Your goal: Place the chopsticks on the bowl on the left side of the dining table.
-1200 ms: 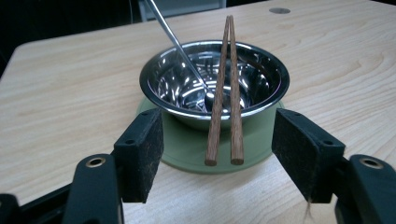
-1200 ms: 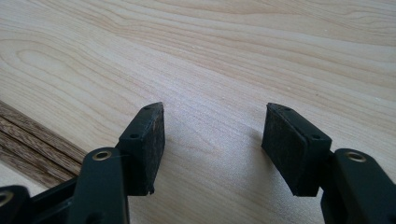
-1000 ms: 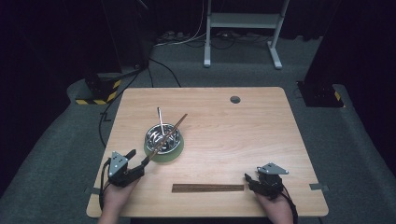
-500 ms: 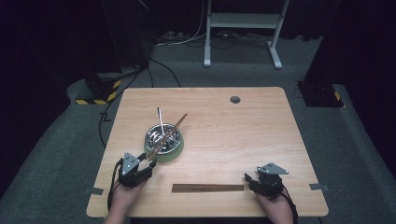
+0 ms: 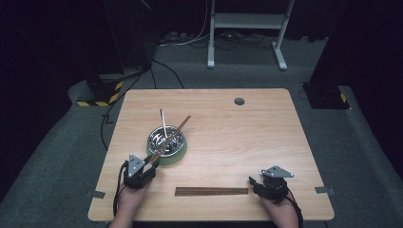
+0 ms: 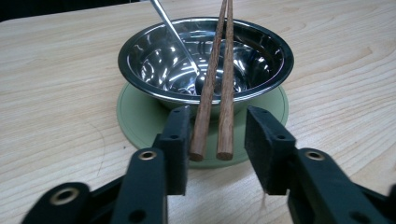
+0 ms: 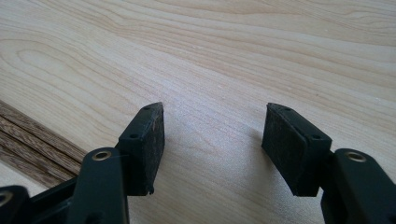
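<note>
A steel bowl [image 5: 157,135] [image 6: 154,93] stands on a green round mat [image 5: 179,153] [image 6: 135,116] at the table's left. A pair of brown chopsticks [image 5: 183,123] [image 6: 215,84] leans over the bowl's near rim, beside a metal spoon handle [image 5: 163,121] [image 6: 173,30]. My left gripper [image 5: 153,164] [image 6: 217,135] sits at the mat's near edge with the chopstick ends between its jaws. Those jaws have just been closing; the left pad is at one stick, and a gap remains at the right pad. My right gripper [image 5: 253,183] [image 7: 212,140] rests open on the wood at the front right, with nothing between its jaws.
A dark wooden strip [image 5: 211,191] [image 7: 28,135] lies flat along the front edge between the two grippers. The light wooden table [image 5: 247,137] has a round hole [image 5: 239,101] at the back right. Cables and a white stand sit on the floor beyond.
My left gripper has moved right towards the bowl and its jaws have narrowed around the near ends of the chopsticks. The right gripper has kept still.
</note>
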`<state>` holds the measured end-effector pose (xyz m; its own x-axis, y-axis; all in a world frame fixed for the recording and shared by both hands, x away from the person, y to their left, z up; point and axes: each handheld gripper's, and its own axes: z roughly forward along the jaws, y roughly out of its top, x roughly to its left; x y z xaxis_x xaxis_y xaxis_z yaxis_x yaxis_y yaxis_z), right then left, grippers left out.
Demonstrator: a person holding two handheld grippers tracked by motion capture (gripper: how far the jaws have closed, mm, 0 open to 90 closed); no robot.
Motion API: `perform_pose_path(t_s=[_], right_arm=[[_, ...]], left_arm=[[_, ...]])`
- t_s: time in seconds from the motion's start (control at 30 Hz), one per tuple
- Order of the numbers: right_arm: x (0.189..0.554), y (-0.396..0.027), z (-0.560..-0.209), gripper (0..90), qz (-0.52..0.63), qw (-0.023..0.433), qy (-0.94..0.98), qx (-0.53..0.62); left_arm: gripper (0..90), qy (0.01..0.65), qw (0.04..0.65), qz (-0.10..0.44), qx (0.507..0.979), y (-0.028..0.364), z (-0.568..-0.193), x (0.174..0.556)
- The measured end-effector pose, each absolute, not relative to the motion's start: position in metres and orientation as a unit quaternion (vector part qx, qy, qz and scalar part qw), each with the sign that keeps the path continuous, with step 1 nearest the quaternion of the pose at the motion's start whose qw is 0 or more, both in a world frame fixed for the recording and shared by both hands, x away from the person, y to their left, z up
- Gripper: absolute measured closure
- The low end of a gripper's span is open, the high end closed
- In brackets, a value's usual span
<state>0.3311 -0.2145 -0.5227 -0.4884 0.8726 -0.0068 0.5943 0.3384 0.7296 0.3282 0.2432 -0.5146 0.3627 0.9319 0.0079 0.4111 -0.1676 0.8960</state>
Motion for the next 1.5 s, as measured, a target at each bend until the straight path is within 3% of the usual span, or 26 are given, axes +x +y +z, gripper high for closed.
perform_pose_path(t_s=[0.33, 1.23, 1.5], right_arm=[[0.331, -0.215, -0.523, 38.9, 0.341, 0.204, 0.792, 0.463], [0.331, -0.215, -0.523, 38.9, 0.342, 0.204, 0.792, 0.463], [0.331, -0.215, -0.523, 38.9, 0.342, 0.203, 0.793, 0.462]], left_arm=[[75.7, 0.457, 0.446, 0.294, 0.711, 0.243, -0.515, 0.326], [75.4, 0.440, 0.481, 0.246, 0.717, 0.250, -0.515, 0.315], [65.9, 0.438, 0.473, 0.248, 0.723, 0.251, -0.514, 0.314]])
